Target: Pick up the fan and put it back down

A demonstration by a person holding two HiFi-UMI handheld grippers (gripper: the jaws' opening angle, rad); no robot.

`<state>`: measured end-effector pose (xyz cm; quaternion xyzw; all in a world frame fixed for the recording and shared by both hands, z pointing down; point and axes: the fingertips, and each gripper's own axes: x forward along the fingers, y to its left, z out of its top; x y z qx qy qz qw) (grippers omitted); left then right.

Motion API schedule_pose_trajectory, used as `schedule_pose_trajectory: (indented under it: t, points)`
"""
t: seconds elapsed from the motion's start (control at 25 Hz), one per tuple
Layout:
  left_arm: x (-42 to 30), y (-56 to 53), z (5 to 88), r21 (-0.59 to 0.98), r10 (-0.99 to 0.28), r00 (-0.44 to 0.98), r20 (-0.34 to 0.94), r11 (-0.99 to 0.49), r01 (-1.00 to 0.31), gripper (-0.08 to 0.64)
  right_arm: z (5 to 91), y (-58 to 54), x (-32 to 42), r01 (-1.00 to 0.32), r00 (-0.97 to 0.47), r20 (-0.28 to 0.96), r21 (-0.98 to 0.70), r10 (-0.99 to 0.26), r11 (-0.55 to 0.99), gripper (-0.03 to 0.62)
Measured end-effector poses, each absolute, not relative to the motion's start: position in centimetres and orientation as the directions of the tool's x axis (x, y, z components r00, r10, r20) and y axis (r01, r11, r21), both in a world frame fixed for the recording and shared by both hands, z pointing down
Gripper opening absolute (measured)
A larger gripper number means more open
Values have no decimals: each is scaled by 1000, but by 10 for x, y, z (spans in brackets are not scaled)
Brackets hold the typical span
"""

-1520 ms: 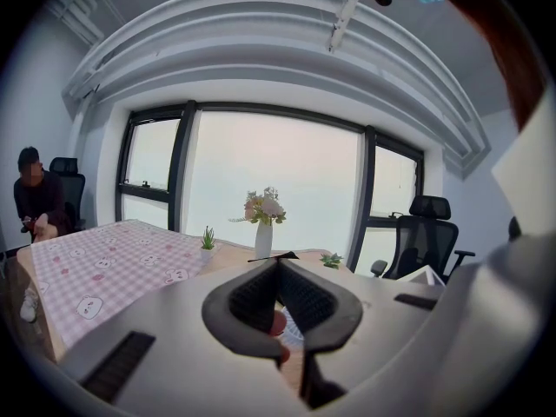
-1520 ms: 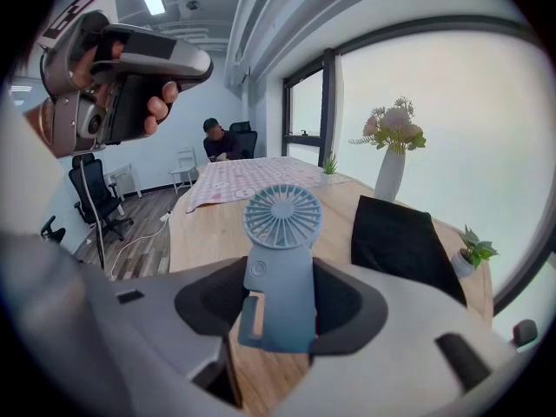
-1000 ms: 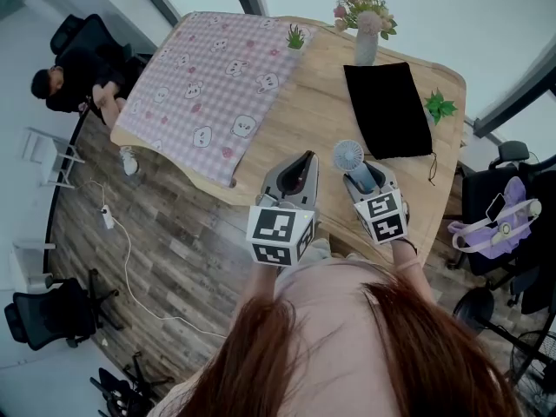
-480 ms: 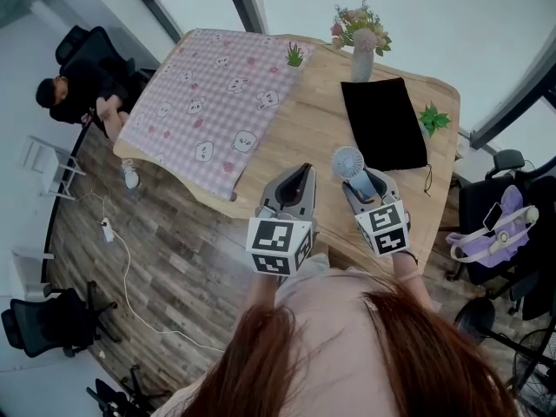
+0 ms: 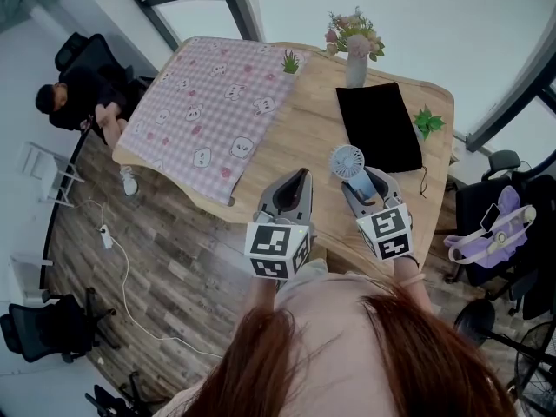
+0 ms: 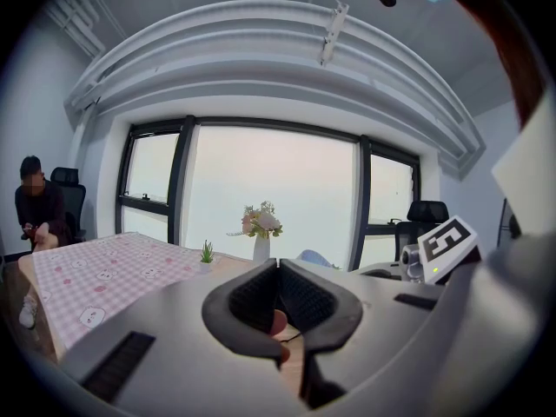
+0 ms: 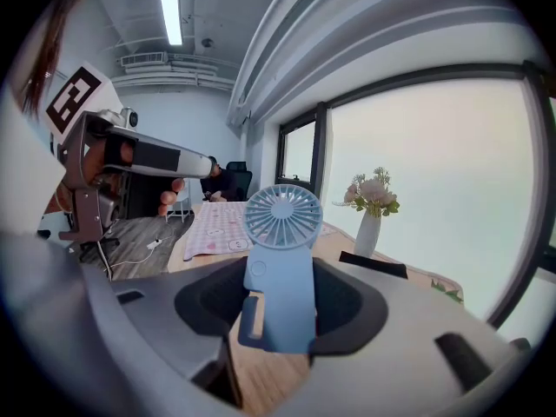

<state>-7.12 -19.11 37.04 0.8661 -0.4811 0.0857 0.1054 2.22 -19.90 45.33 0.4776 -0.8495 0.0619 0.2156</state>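
Note:
A small light-blue handheld fan (image 7: 280,259) stands upright between the jaws of my right gripper (image 7: 282,304), which is shut on its handle. The round grille faces the camera. In the head view the fan (image 5: 347,161) is held over the near edge of the wooden table (image 5: 304,137), clear of the top, with the right gripper (image 5: 360,183) behind it. My left gripper (image 5: 295,181) hovers to the left of it, at the table's near edge. Its jaws (image 6: 278,272) meet at the tips with nothing in them.
A pink checked cloth (image 5: 217,94) covers the table's left half. A black pouch (image 5: 378,124), a vase of flowers (image 5: 356,46) and two small green plants (image 5: 291,61) (image 5: 426,122) sit at the far and right side. A person (image 5: 74,94) sits at the left; a purple bag (image 5: 495,228) rests on a chair at the right.
My right gripper has risen a little with the fan in it. The left gripper has stayed where it was.

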Motion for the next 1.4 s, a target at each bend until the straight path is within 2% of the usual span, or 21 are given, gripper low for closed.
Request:
schedule_pose_trajectory:
  t: [1.4]
  points:
    - [-55, -171, 361, 77, -812, 535, 233, -533, -843, 14, 379, -172, 35, -844, -531, 159, -18, -832, 536, 215]
